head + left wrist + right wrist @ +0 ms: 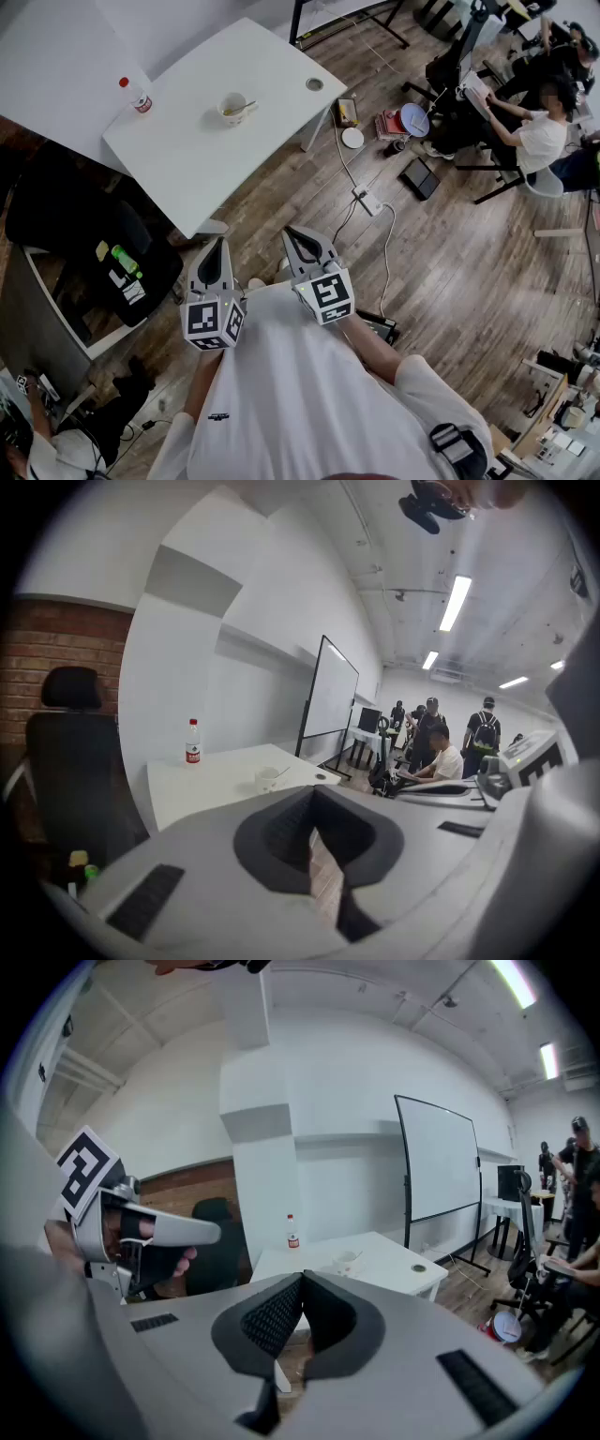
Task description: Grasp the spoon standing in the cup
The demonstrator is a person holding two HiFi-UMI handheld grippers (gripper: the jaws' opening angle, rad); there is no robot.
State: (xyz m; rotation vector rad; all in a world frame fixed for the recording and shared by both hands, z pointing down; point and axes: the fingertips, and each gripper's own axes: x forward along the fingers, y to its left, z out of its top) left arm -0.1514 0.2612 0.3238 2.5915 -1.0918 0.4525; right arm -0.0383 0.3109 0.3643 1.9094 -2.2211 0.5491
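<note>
A white cup (233,110) stands on the white table (187,159), well ahead of me, with a spoon (247,106) leaning out of it to the right. The cup is small in the left gripper view (268,778) and in the right gripper view (347,1262). My left gripper (219,243) and right gripper (293,233) hang side by side over the wooden floor, short of the table's near corner. Both are shut with nothing between their jaws (311,803) (302,1281).
A water bottle with a red cap (137,96) stands at the table's left end. A black office chair (84,234) sits to the left. A power strip (367,201) and cables lie on the floor; people (534,122) sit at desks at the far right.
</note>
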